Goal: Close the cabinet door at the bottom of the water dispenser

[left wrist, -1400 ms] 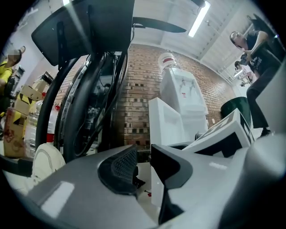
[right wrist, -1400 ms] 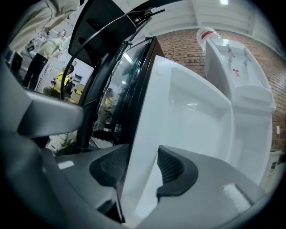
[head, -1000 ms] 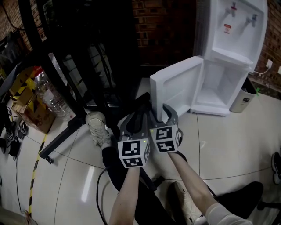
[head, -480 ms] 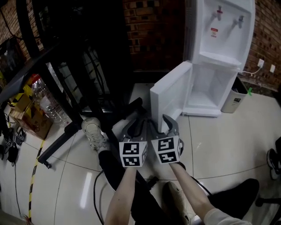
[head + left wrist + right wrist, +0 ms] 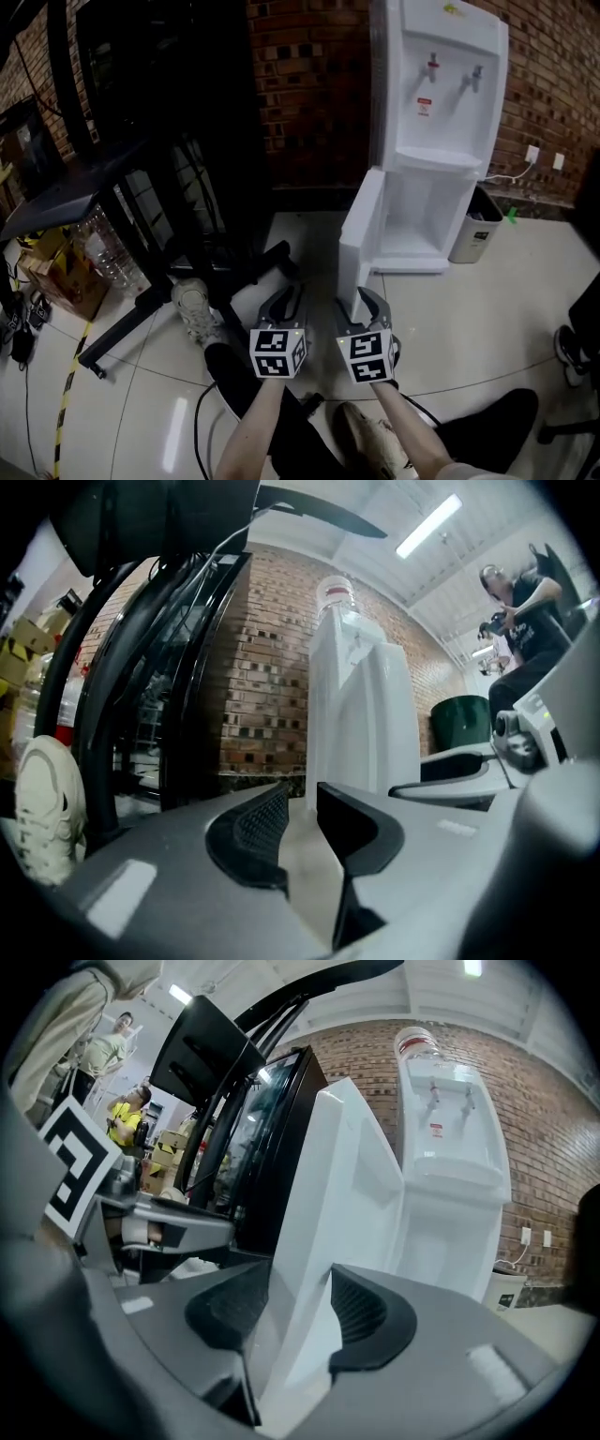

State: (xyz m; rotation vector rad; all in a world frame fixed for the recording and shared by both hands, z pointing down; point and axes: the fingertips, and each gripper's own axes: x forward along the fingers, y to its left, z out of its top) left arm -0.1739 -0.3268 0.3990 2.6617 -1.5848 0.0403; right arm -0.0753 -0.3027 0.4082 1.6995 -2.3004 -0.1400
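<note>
Now, down low over the pale floor (image 5: 469,319), both grippers sit side by side, pointing at the machine. The left gripper (image 5: 284,302) (image 5: 302,794) has its jaws a little apart with nothing between them, only the white tower showing beyond the gap. The right gripper (image 5: 359,307) (image 5: 300,1288) has its jaws spread wide, and the near edge of the cabinet door (image 5: 359,234) (image 5: 328,1194) stands in that gap; whether the jaws actually touch it I cannot tell. Off to the left, a white shoe (image 5: 190,302) (image 5: 42,808) rests on the floor. That door hangs open, swung out toward us from the bottom of the water dispenser (image 5: 436,94) (image 5: 450,1147) (image 5: 361,714), white compartment exposed. A small bin (image 5: 472,230) stands just beside the dispenser's right side, brick wall (image 5: 309,84) behind.
</note>
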